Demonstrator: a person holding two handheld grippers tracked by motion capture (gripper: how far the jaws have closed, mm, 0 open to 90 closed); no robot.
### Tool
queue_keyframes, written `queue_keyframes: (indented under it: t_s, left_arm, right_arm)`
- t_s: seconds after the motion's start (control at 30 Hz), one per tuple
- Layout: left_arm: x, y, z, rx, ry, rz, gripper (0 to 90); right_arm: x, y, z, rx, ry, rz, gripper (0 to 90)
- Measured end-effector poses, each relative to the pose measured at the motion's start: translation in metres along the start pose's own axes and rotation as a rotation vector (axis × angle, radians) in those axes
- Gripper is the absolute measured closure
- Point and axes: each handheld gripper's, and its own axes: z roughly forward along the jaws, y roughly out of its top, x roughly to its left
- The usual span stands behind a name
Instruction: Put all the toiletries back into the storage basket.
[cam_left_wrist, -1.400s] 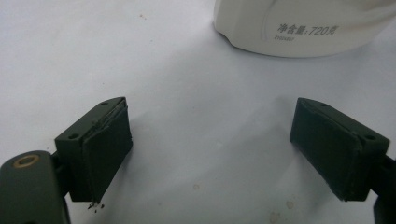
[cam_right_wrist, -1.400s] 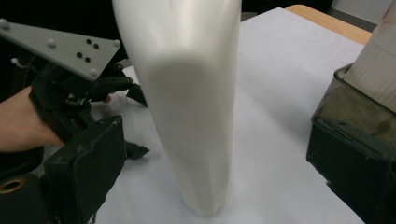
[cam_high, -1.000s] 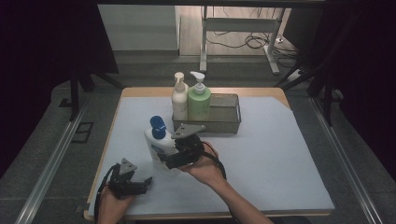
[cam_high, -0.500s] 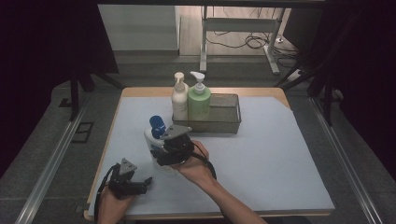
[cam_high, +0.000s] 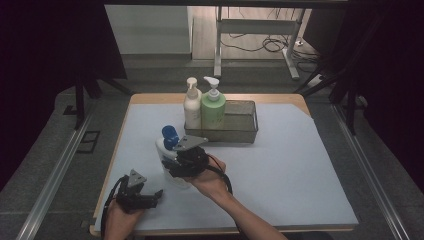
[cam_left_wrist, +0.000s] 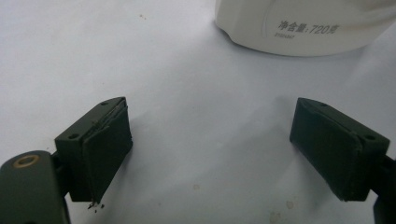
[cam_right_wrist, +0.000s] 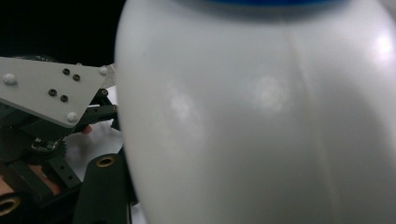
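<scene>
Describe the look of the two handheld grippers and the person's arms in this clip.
Both the left gripper and right gripper are black, each topped by a grey three-cornered plate with a black cable trailing off. The left gripper's jaws carry blocky dark rubber pads, and a brass fitting shows near one. The forearms are bare, with no sleeves.

One text can be read: on the lower wall of the white bottle (cam_left_wrist: 303, 25), in the left gripper view, a line of small grey print gives the Chinese characters 净含量 followed by a colon and "720" and one more character too blurred to tell. Just under it runs a still smaller line of grey digits that cannot be made out. In the high view the two pump bottles (cam_high: 205, 107) in the far tray bear no print that can be read.
</scene>
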Motion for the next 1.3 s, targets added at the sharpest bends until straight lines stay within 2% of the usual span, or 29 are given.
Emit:
queue_keyframes:
  t_s: [0.17,0.47,0.67,1.0,1.3]
  left_arm:
    - [0.0,0.0,0.0,0.0,0.0,-0.001,12.3]
    - [0.0,0.0,0.0,0.001,0.0,0.0,12.3]
    - [0.0,0.0,0.0,0.002,-0.003,0.004,12.3]
    - [0.0,0.0,0.0,0.002,-0.003,0.005,12.3]
    - [0.0,0.0,0.0,0.001,-0.004,0.004,12.2]
  right_arm:
    - [0.0,0.002,-0.005,0.016,0.012,0.004,40.1]
    - [-0.008,0.007,-0.029,0.019,0.006,0.003,40.1]
    - [-0.025,0.001,-0.043,0.017,-0.023,0.033,40.1]
    - [-0.05,-0.006,-0.071,0.02,-0.08,0.057,40.1]
    - [-0.067,-0.012,-0.09,0.018,-0.116,0.082,40.2]
